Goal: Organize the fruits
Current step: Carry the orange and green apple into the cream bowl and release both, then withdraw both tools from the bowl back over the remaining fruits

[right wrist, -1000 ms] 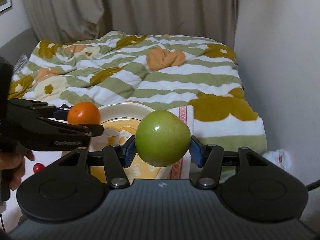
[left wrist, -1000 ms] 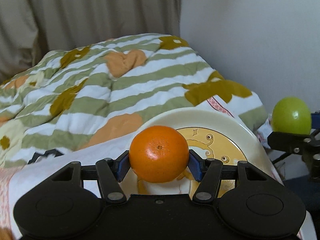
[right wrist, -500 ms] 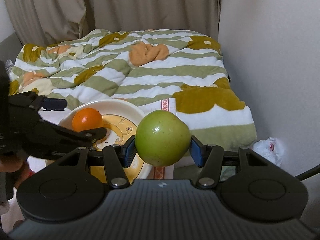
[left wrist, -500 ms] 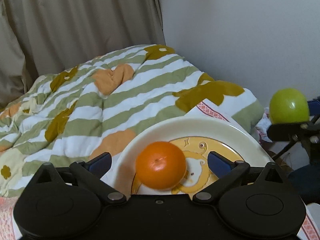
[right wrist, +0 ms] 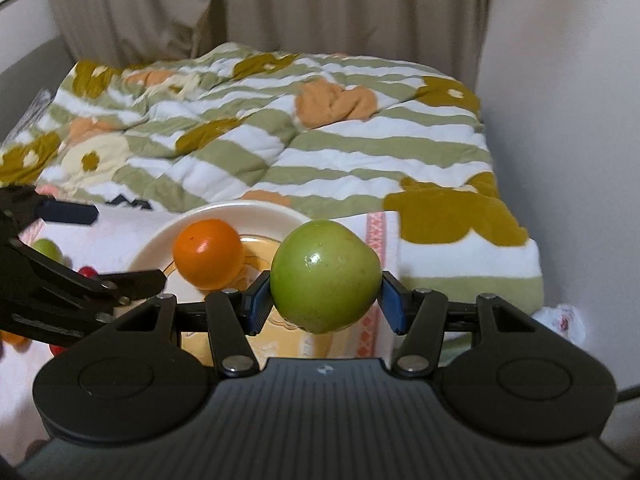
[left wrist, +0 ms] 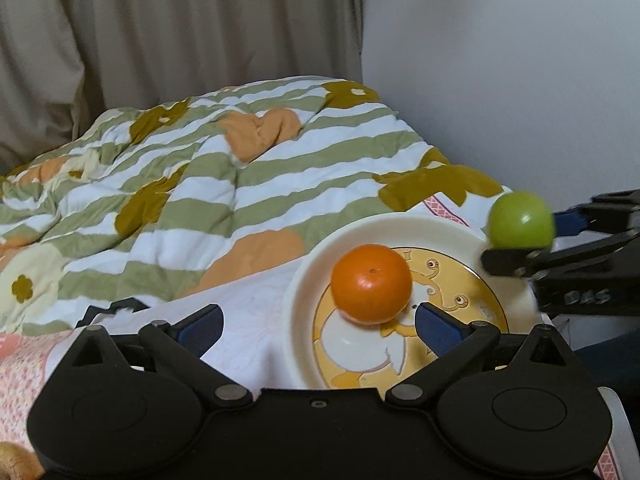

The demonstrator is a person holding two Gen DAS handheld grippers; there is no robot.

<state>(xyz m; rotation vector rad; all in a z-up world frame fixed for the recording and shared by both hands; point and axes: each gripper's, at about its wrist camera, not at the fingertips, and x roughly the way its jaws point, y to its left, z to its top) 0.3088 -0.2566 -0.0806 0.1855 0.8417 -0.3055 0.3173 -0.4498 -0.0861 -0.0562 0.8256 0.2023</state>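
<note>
An orange [left wrist: 371,283] lies on a cream plate [left wrist: 308,276] with a yellow cartoon picture; it also shows in the right wrist view [right wrist: 208,253] on the plate [right wrist: 240,212]. My left gripper [left wrist: 318,328] is open and empty, drawn back to the left of the orange. My right gripper [right wrist: 325,303] is shut on a green apple [right wrist: 325,275] and holds it above the plate's right edge. In the left wrist view the apple [left wrist: 520,220] hangs over the plate's right rim.
The plate rests on a pale cloth [left wrist: 248,304] at the foot of a striped green, white and orange quilt [left wrist: 224,184]. A small green fruit [right wrist: 47,249] and a red one [right wrist: 86,273] lie left of the plate. A wall [right wrist: 568,120] stands at right.
My left gripper opened, let the orange go onto the plate, and pulled back to the left. My right gripper carried the green apple closer, over the plate's right edge.
</note>
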